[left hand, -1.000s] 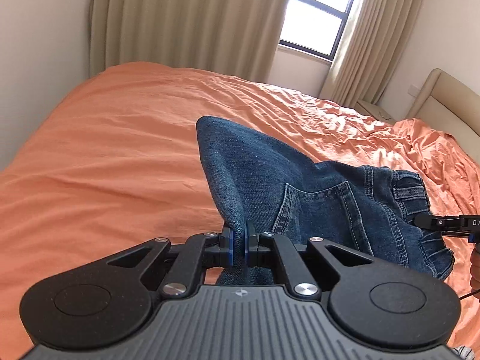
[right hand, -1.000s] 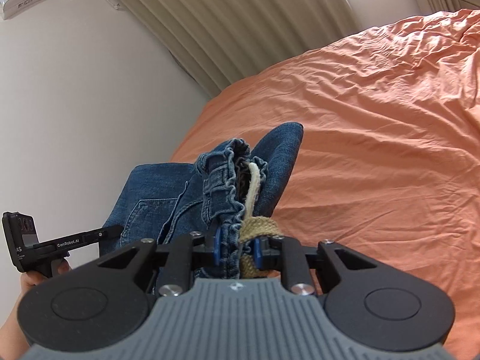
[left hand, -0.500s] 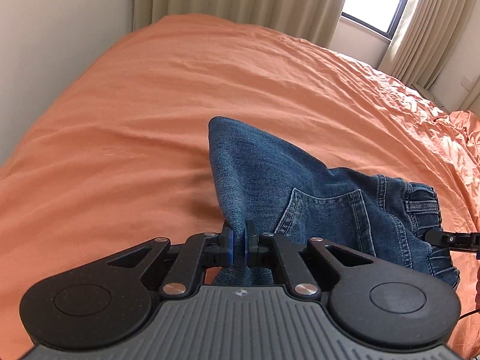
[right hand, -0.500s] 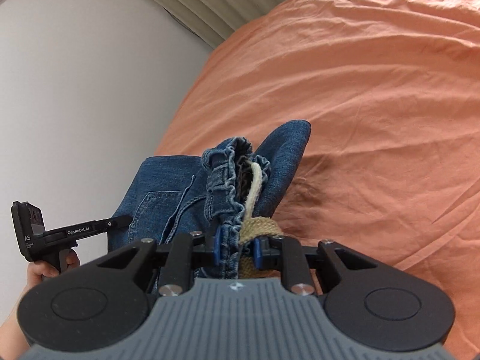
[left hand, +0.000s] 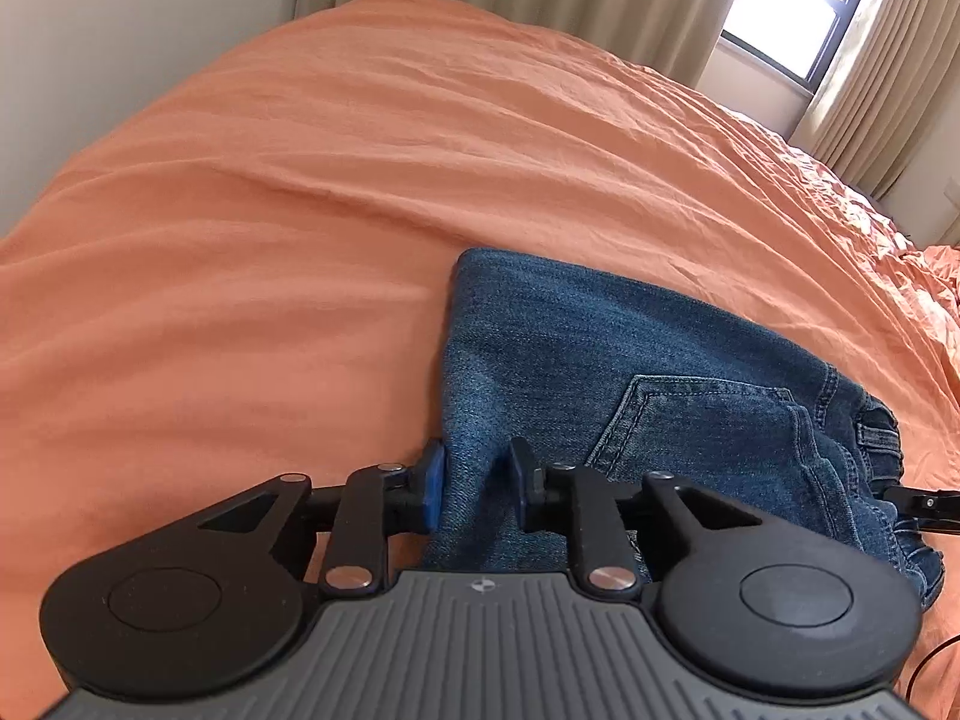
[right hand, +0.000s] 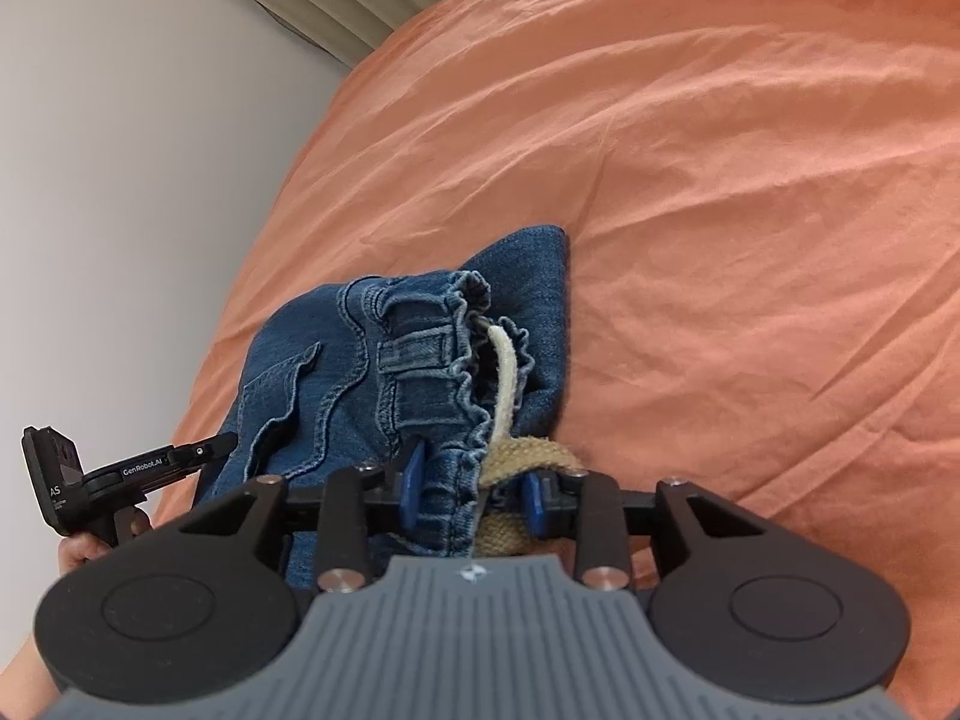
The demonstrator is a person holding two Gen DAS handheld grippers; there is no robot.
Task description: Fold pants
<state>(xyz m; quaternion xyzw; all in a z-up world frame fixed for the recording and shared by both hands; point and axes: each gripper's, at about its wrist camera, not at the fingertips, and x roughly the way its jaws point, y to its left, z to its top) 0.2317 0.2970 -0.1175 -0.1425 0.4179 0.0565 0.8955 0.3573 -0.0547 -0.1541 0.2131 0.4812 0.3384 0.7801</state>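
Your folded pants (left hand: pixel 630 372) lie on the orange bed sheet (left hand: pixel 300 210). Your left gripper (left hand: pixel 477 489) is opening, denim loose between the jaws. Your right gripper (right hand: pixel 471 489) is opening around waistband and cord (right hand: pixel 504 378).

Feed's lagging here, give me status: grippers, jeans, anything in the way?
Left gripper and right gripper both opening, denim between jaws. Folded jeans down on the orange bedsheet. Nothing in the way.

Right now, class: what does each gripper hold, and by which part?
Neither grips firmly: both jaws are opening. The left gripper straddles the jeans at a folded edge; the right gripper straddles their waistband and drawstring.
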